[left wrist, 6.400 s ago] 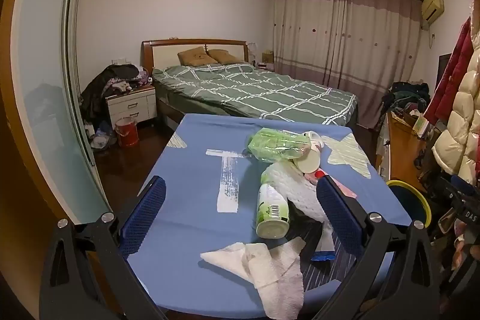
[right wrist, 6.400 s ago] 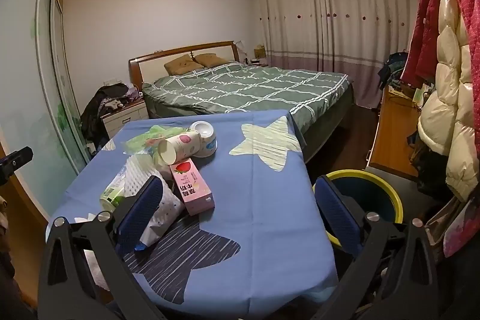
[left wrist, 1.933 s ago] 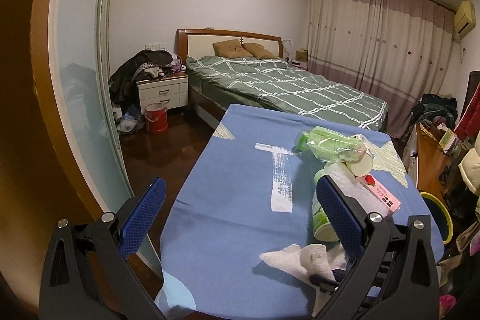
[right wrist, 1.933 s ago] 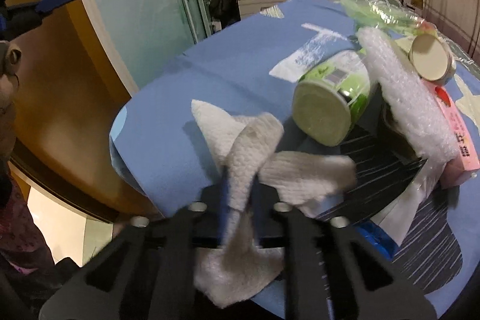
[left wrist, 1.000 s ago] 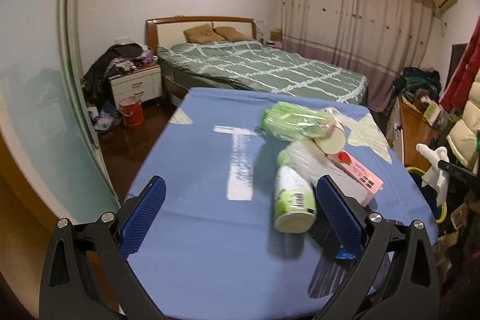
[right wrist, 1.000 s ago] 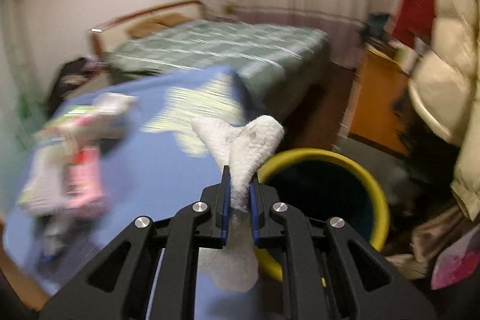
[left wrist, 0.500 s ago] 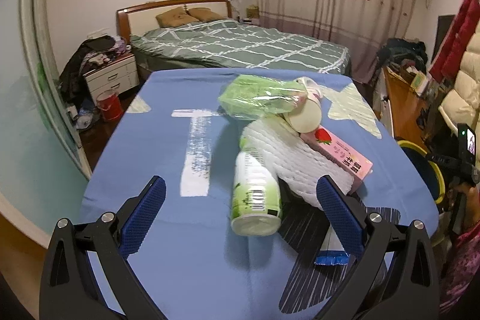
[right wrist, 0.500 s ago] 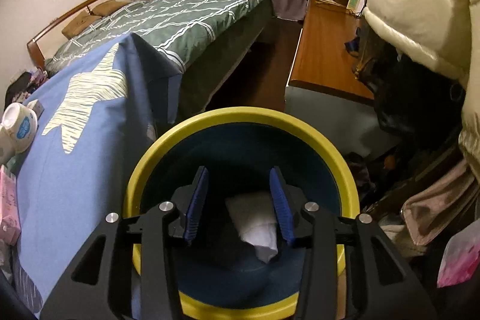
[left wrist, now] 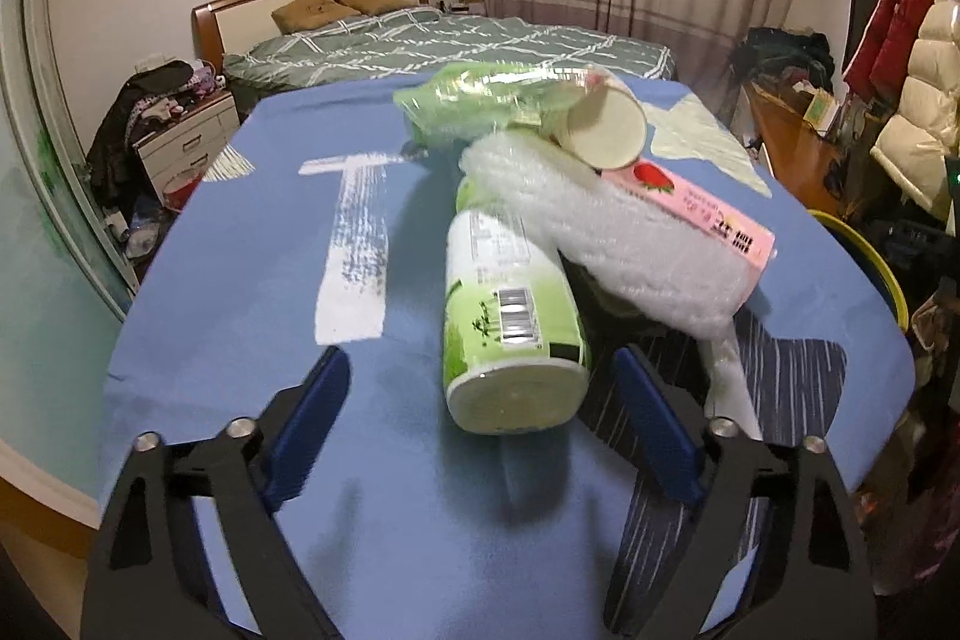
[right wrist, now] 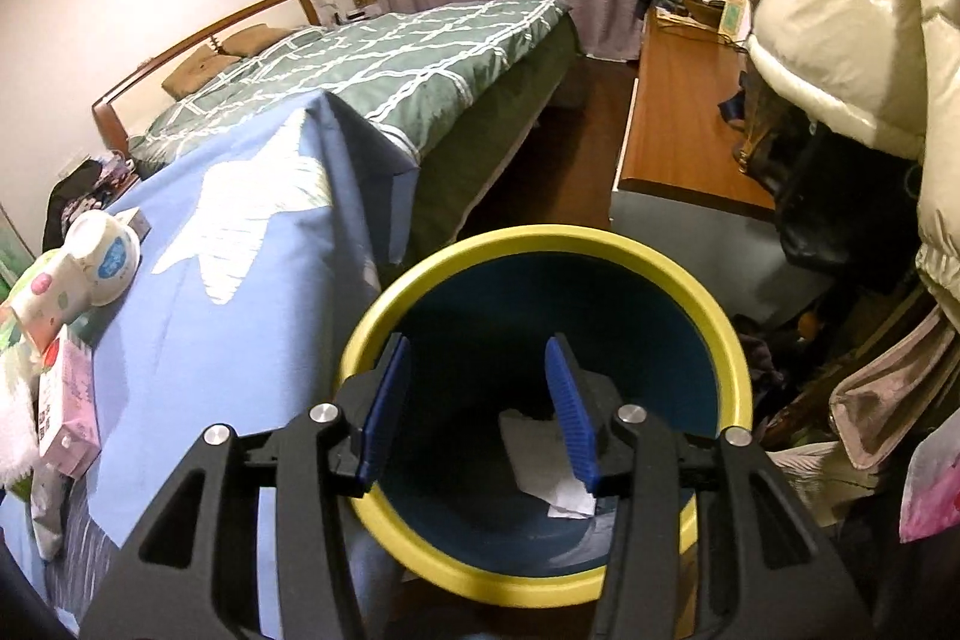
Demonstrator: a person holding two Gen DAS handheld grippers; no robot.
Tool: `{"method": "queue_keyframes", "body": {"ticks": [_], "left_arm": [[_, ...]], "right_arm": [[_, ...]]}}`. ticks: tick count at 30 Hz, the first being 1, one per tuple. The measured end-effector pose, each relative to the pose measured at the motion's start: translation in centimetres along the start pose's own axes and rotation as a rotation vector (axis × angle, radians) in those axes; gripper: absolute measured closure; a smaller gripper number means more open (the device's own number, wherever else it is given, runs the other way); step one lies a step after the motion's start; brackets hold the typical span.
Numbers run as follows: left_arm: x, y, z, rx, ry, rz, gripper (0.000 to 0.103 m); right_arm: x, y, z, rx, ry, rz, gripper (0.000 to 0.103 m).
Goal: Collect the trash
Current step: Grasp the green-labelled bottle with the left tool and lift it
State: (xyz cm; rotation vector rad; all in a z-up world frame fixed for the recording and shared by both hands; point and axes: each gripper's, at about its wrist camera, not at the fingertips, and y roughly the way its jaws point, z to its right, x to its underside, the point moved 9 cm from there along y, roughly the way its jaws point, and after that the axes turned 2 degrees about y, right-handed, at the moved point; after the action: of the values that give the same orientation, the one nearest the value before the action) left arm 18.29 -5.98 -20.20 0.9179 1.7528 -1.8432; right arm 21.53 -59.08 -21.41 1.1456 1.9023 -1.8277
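Observation:
A green and white bottle [left wrist: 510, 316] lies on its side on the blue tablecloth [left wrist: 252, 280], its base between the tips of my open left gripper [left wrist: 480, 400]. Behind it lie white bubble wrap [left wrist: 606, 232], a pink carton [left wrist: 702, 208], a paper cup [left wrist: 606, 130] and a green plastic bag [left wrist: 474, 100]. My right gripper [right wrist: 474, 376] is open and empty above the yellow-rimmed blue bin [right wrist: 678, 280]. A white paper towel [right wrist: 540, 448] lies at the bin's bottom.
The bin's rim also shows at the table's right edge in the left wrist view [left wrist: 870, 250]. A bed [right wrist: 420, 58] stands behind the table. A wooden desk [right wrist: 678, 112] and hanging coats [right wrist: 840, 40] crowd the right side beside the bin.
My right gripper carried the paper towel from the table to the bin and let it go; its jaws have widened. My left gripper has moved in close to the green bottle.

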Motion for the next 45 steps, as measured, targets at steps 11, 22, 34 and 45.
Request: {"method": "queue_keyframes", "body": {"ticks": [11, 22, 34, 45], "left_arm": [[0.1, 3.2, 0.8, 0.013, 0.02, -0.018, 0.051], [-3.6, -2.0, -0.3, -0.031, 0.075, 0.122, 0.051], [-8.1, -3.0, -2.4, -0.074, 0.028, 0.194, 0.051], [-11.5, -2.5, -3.7, -0.111, 0.004, 0.217, 0.051]], "right_arm": [[0.1, -0.1, -2.4, -0.035, -0.032, -0.005, 0.058], [0.0, -0.5, -2.5, -0.053, -0.031, 0.006, 0.058], [0.3, -0.6, -3.0, -0.069, -0.038, 0.002, 0.058], [0.8, -0.7, -3.4, -0.082, -0.037, -0.009, 0.058]]}}
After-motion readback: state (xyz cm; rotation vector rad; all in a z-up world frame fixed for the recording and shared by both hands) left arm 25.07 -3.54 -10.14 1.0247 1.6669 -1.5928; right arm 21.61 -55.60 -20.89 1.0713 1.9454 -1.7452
